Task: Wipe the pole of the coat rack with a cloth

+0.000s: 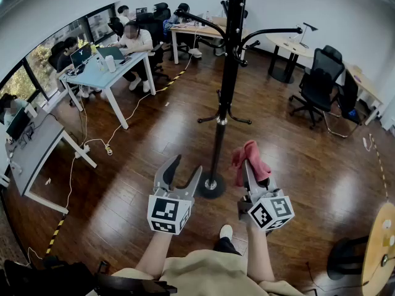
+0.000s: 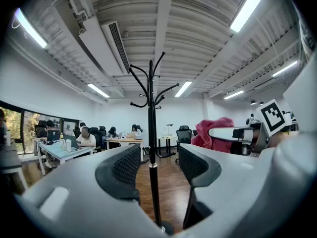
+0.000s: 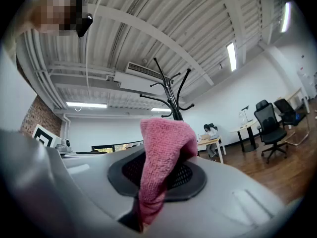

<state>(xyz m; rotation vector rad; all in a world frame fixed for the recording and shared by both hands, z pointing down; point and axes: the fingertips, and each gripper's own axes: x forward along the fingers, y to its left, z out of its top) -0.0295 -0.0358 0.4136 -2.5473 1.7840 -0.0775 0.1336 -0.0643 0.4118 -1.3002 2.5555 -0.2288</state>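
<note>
right gripper [image 1: 249, 169] clenched on pink cloth [image 1: 253, 155], left gripper [image 1: 187, 167] released, jaws apart, near coat rack pole [image 1: 223, 106]

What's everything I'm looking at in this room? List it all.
coat rack: one, black, standing mid-room.
cloth: one, pink, clamped in the right tool.
desks: several, pale tops, left side and back.
office chairs: several, black, right side and back.
seated people: several, at the left desks.
cable: white, trailing from the left desks.
floor: brown wood.
left tool: one, grey, open and empty, left of the rack's base.
right tool: one, grey, shut on the cloth, right of the base.
arms: two, bare, bottom of the head view.
</note>
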